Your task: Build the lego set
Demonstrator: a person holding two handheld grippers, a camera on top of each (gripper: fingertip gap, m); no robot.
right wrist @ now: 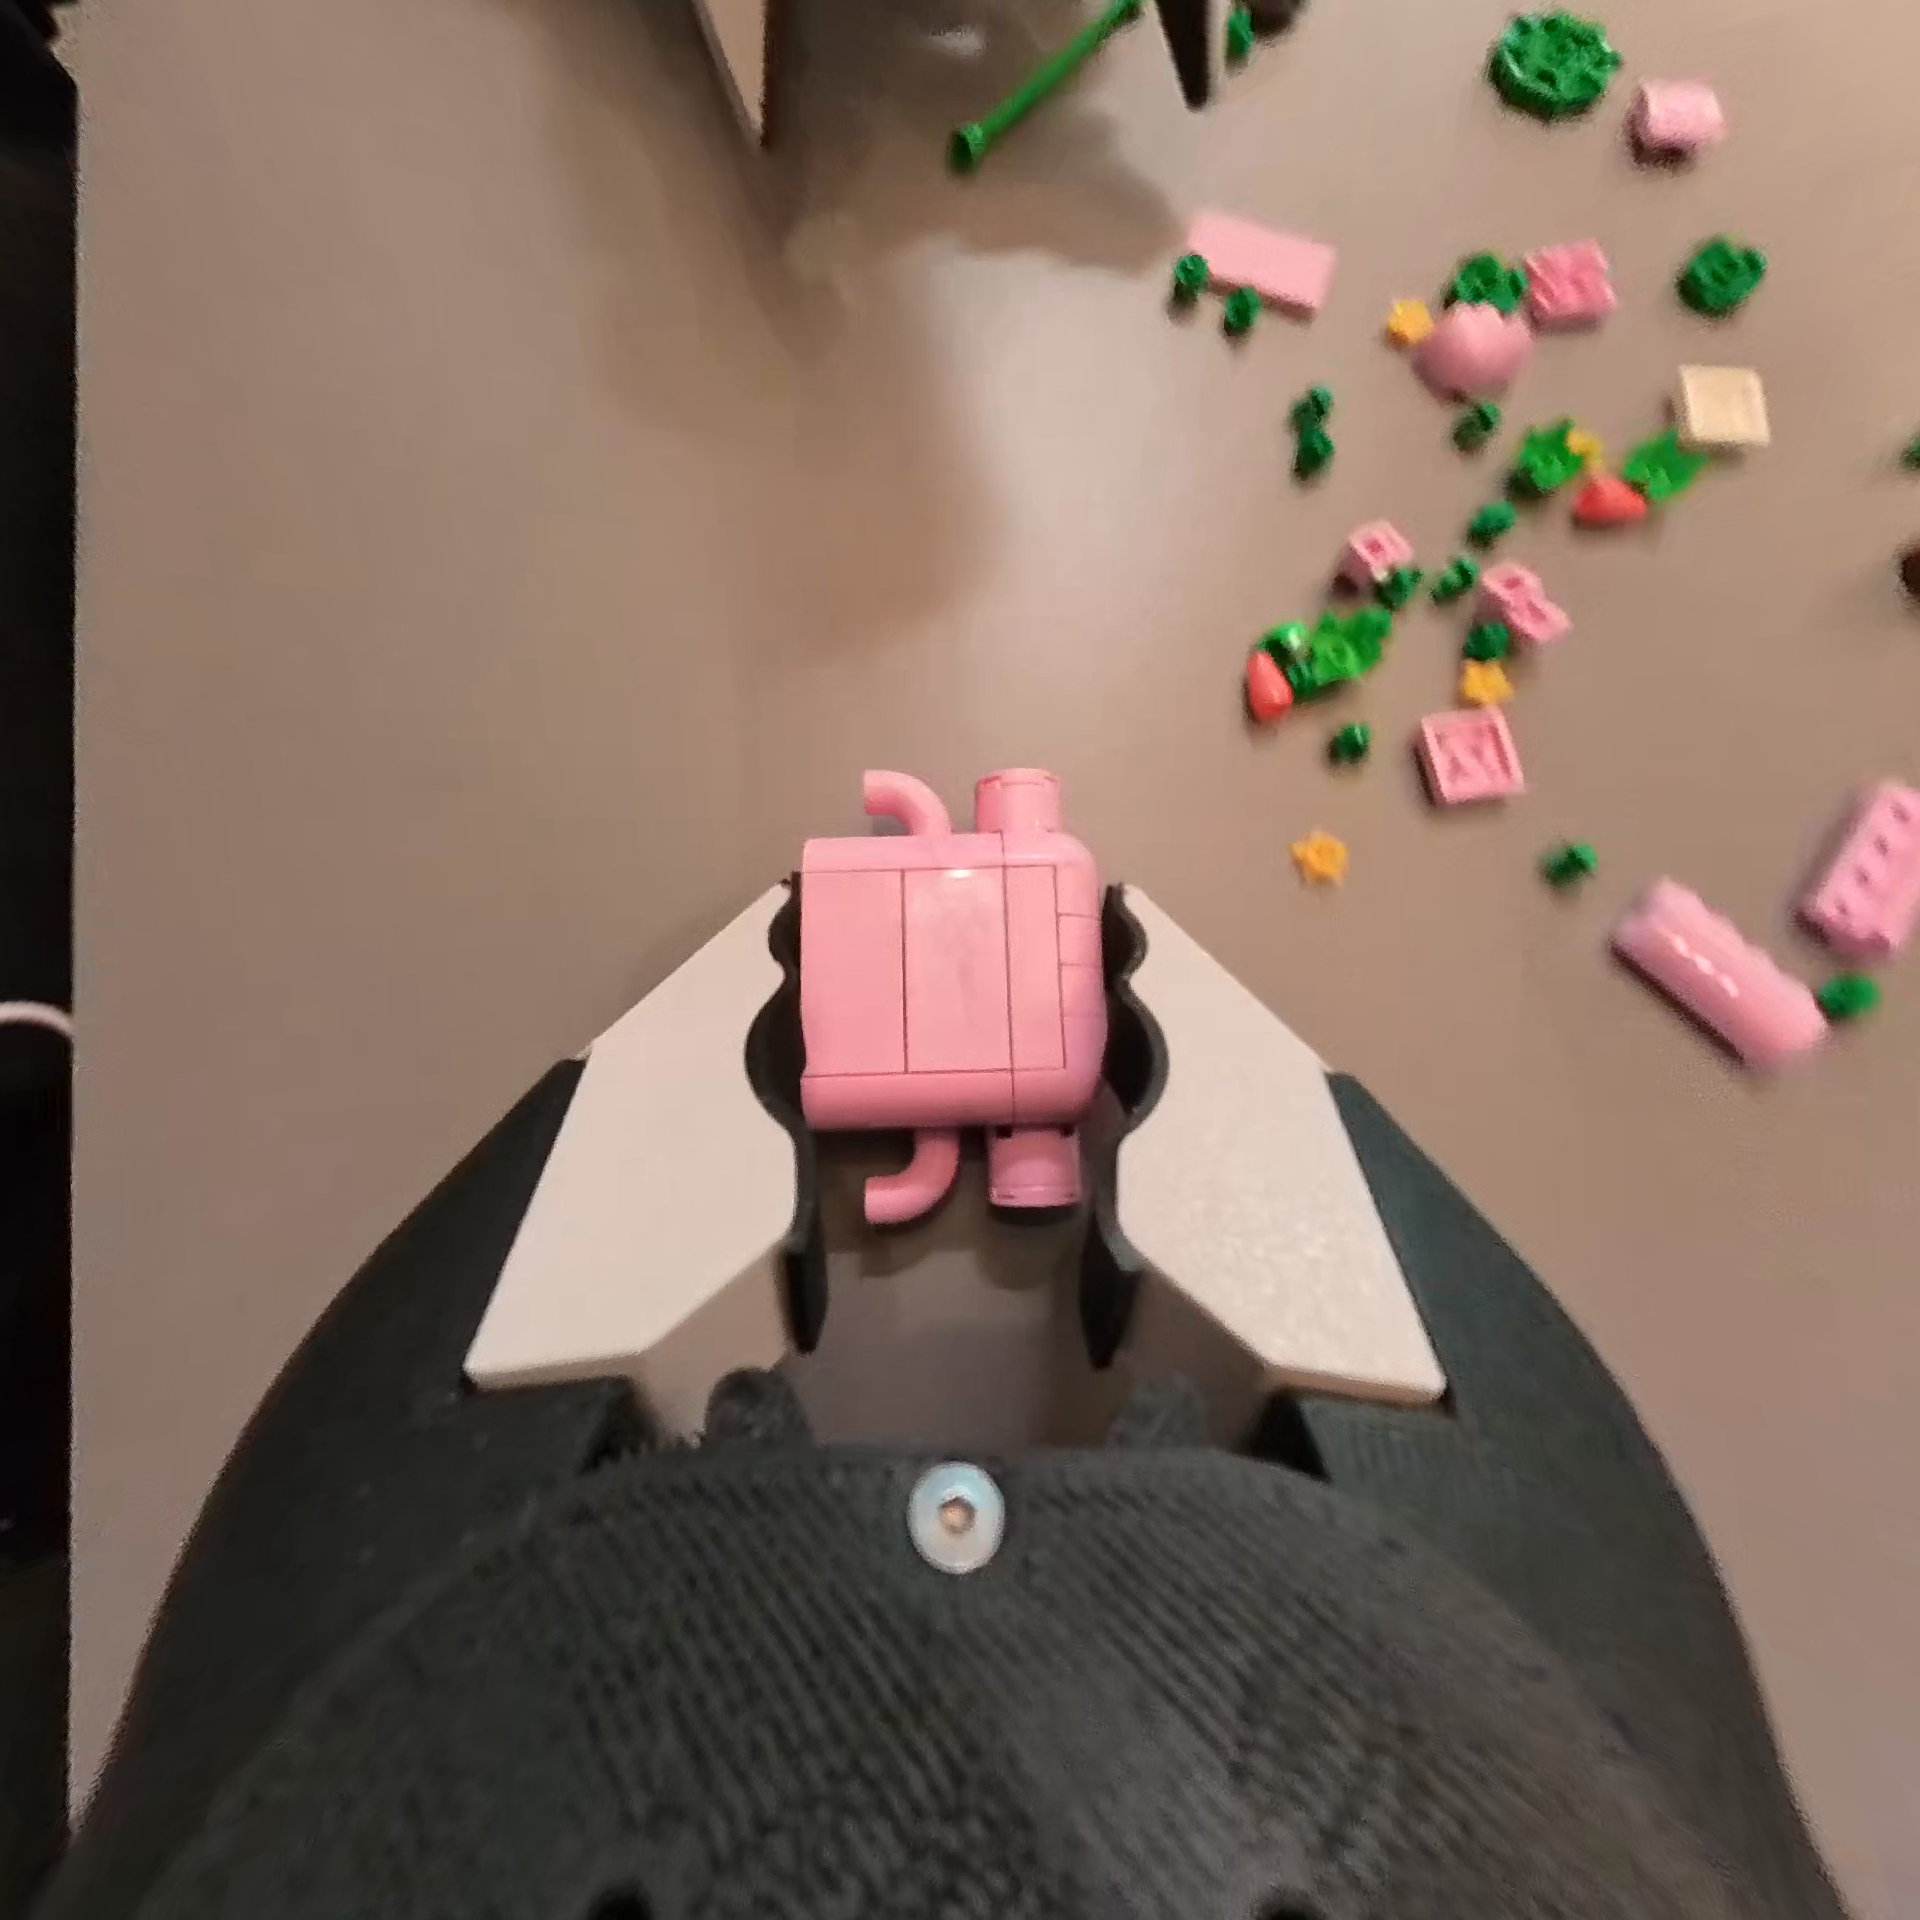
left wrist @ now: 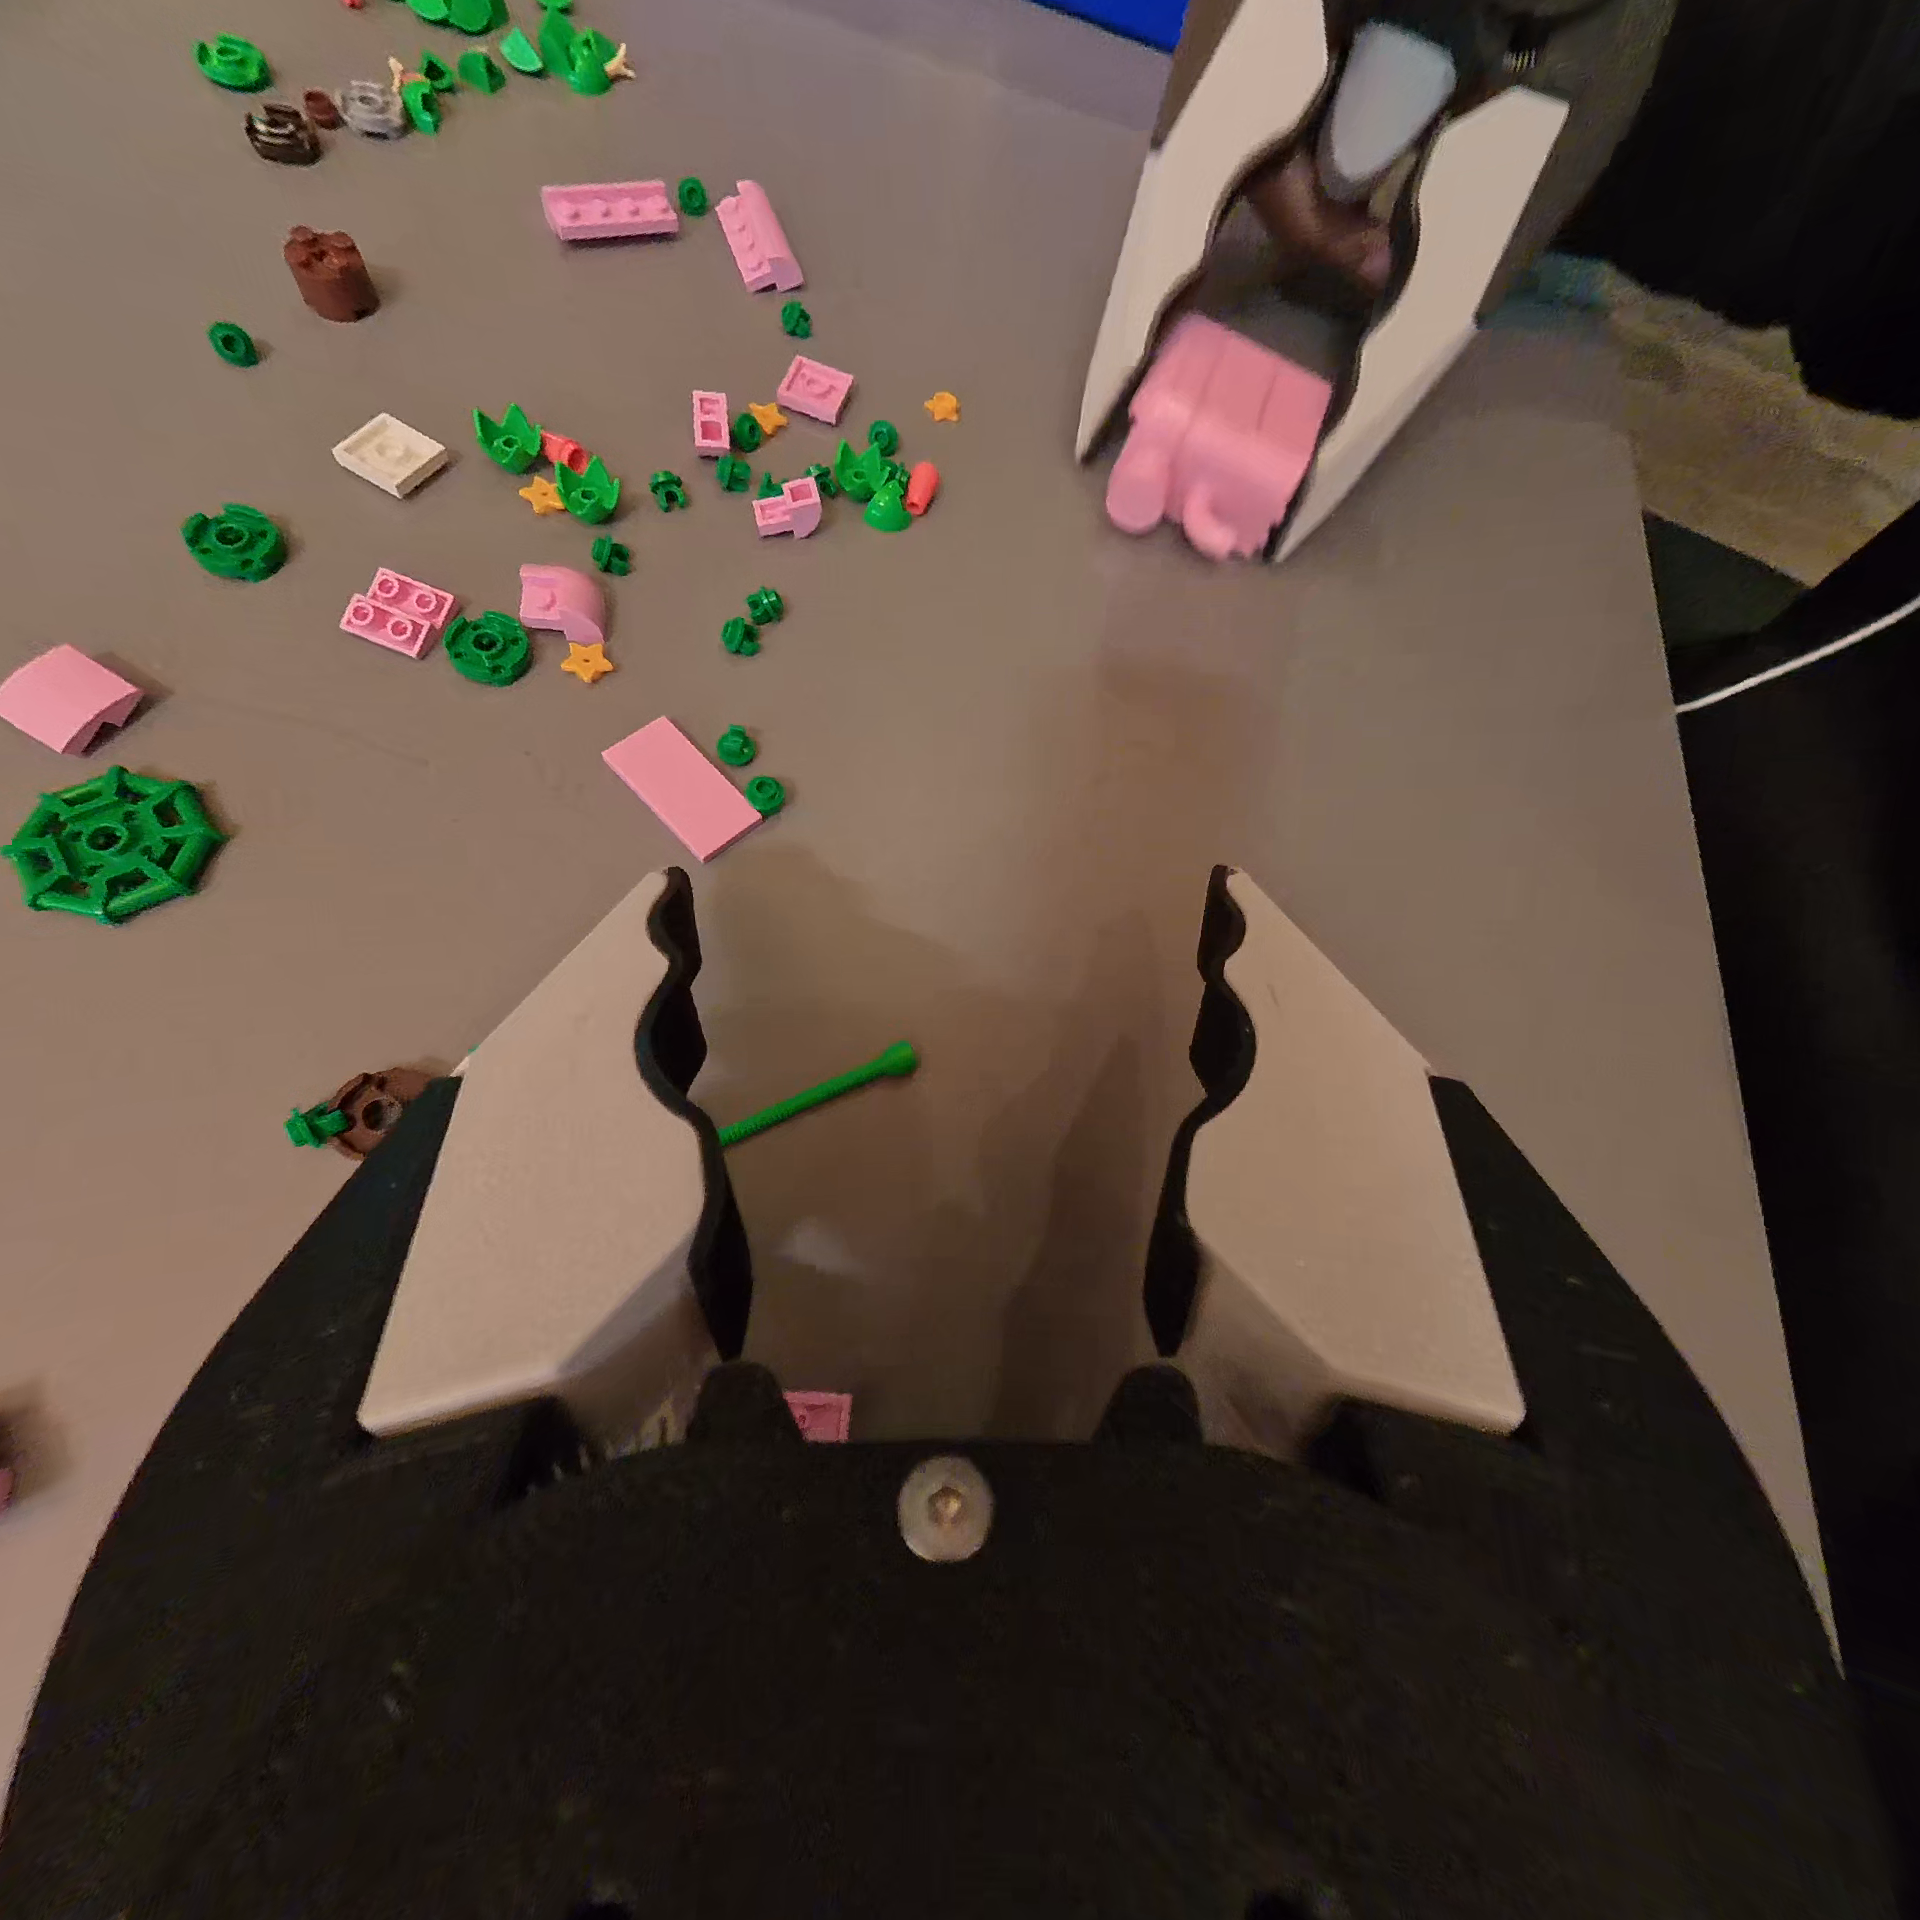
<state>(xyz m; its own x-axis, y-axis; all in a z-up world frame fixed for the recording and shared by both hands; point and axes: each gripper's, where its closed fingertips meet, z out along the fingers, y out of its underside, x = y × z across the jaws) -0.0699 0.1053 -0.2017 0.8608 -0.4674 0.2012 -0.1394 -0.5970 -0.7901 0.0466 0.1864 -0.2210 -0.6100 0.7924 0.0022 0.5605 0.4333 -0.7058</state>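
the loose bricks in the right wrist view are smeared by blur, and a green rod (left wrist: 821, 1094) is partly hidden behind the left tool (left wrist: 951, 883), which is spread wide and holds nothing. the right tool (right wrist: 948, 894) is clamped on the pink lego assembly (right wrist: 940, 971) above the grey bench (right wrist: 416, 623). pink and green pieces (left wrist: 681, 787) lie scattered beside it.
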